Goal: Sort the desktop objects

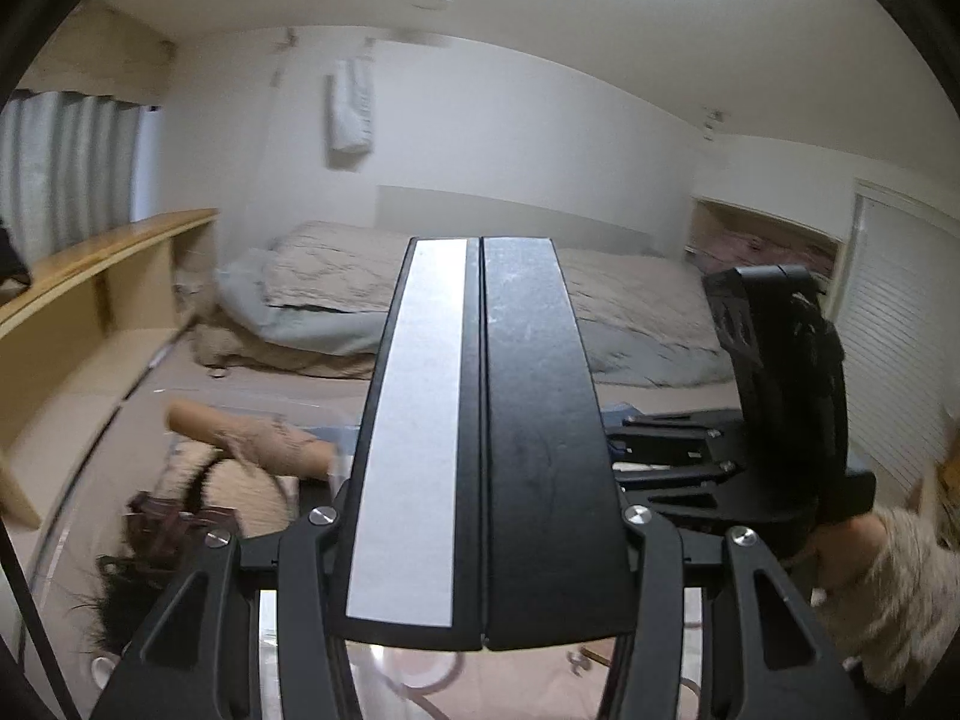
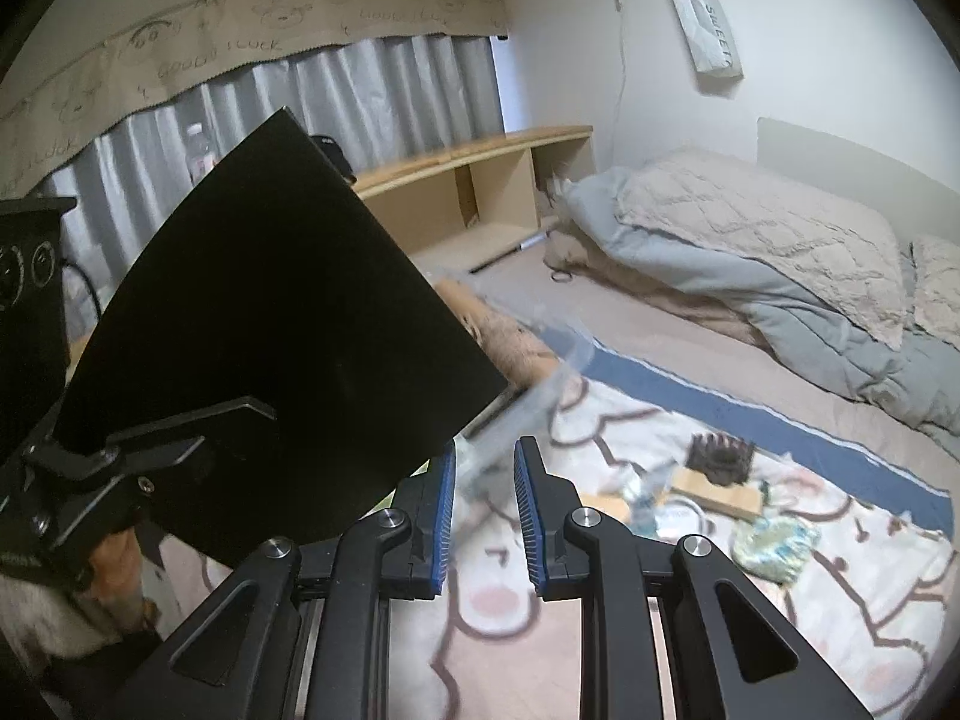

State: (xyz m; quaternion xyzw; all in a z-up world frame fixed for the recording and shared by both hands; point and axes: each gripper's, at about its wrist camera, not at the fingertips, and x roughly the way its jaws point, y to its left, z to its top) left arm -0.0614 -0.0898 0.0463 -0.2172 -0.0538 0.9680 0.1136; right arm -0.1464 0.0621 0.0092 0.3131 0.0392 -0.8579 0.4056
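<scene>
Left claw (image 1: 483,240): two broad black plates, one faced with a pale grey strip, closed together along a thin seam in the left wrist view. Nothing seen between them. From the right wrist view, one large black plate face-on, raised over the near left corner of the blanket.

Right claw (image 2: 486,450): blue ribbed pads a narrow gap apart. Blurred strip of clear plastic (image 2: 540,396) running down between the tips. Cannot tell whether the pads press on it. Claw body gripped by a hand (image 1: 840,558) in a fuzzy cream sleeve (image 1: 912,588), at the right of the left wrist view.

Carrier: white blanket with pink and brown cartoon outlines (image 2: 840,630), blue band along its far edge.

Task things, right wrist view:
- dark toothed hair clip (image 2: 720,456), near the far edge of the blanket, resting on a flat pale wooden block (image 2: 720,495);
- small crumpled pouch, blue and yellow print (image 2: 771,546), just beside the block, toward the near edge;
- pale scraps to the left of the block, too blurred to name.

Task things, left wrist view, below and left of the plates:
- thin black curved headband (image 1: 204,474);
- dark red bow-like piece (image 1: 162,522), touching the headband's lower end;
- tan fuzzy roll (image 1: 240,432), beyond both;
- clear plastic edge glinting beside them; walls hard to trace.

Beyond the blanket: rumpled grey and beige quilt (image 2: 750,240), low pale wooden shelf (image 2: 468,180) under grey curtains (image 2: 360,96).
</scene>
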